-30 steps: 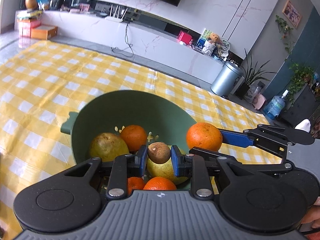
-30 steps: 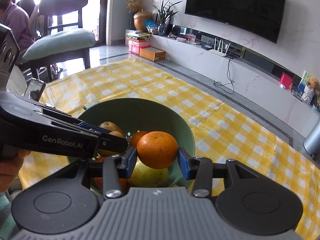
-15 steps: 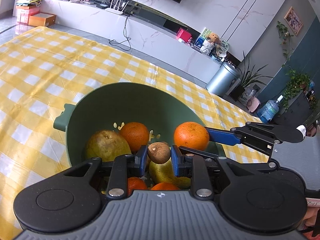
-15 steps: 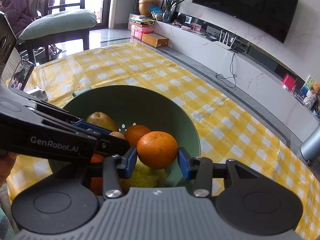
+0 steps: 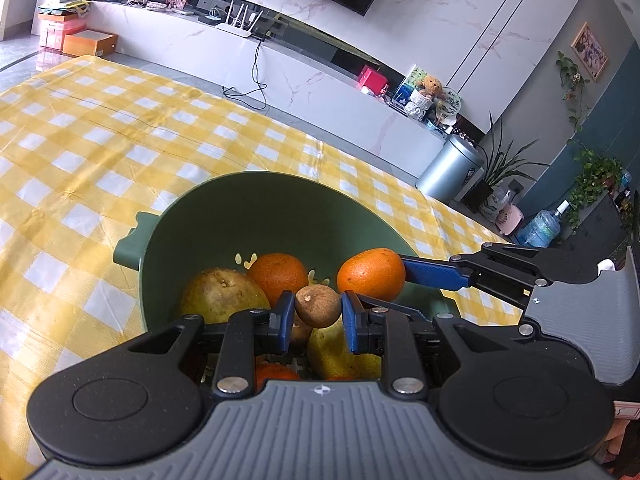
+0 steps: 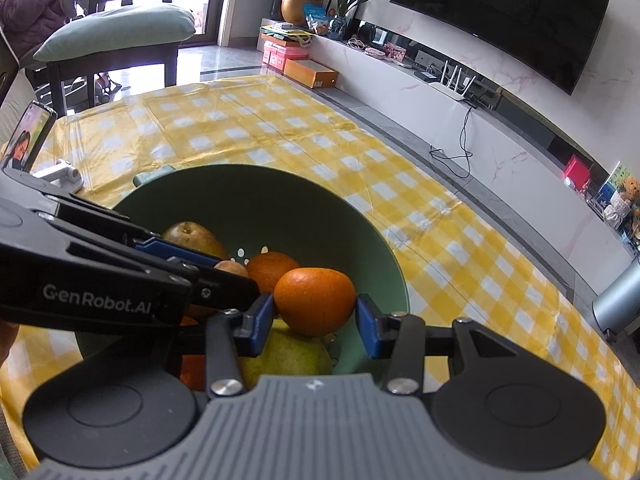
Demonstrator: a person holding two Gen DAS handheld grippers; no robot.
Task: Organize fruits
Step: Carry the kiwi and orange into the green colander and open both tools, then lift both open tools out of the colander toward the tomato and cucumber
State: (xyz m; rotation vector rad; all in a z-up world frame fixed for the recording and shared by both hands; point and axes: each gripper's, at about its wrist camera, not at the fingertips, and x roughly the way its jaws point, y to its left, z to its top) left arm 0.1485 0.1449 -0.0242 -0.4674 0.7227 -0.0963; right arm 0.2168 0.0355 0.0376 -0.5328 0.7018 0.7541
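- A small brown fruit (image 5: 318, 311) is being clamped between the fingers of the left gripper (image 5: 316, 316), its blue pads pressing on both sides so that it is being carried rather than resting on anything.
- An orange (image 6: 315, 301) is being gripped in the same way by the right gripper (image 6: 315, 320), whose fingers are being held wider apart because this fruit is broader.
- Both fruits are being held above the open mouth of the green bowl (image 5: 256, 200), seemingly so that each can be let go to drop among the fruit already gathered there.
- Inside the bowl, 1 brownish pear (image 5: 222, 296) and another orange (image 5: 278, 276) are lying against the far wall, while a yellow-green pear (image 6: 286, 354) is sitting under the right gripper; more orange fruit is partly hidden beneath the fingers.
- The bowl is standing on the surface, which is being covered by a yellow checked cloth (image 5: 80, 152); no loose fruit is being seen on it in these views.
- The 2 grippers are being kept side by side over the bowl, close but not touching, so a collision on release is judged possible if both are lowered together.
- The task is judged to be near its end.
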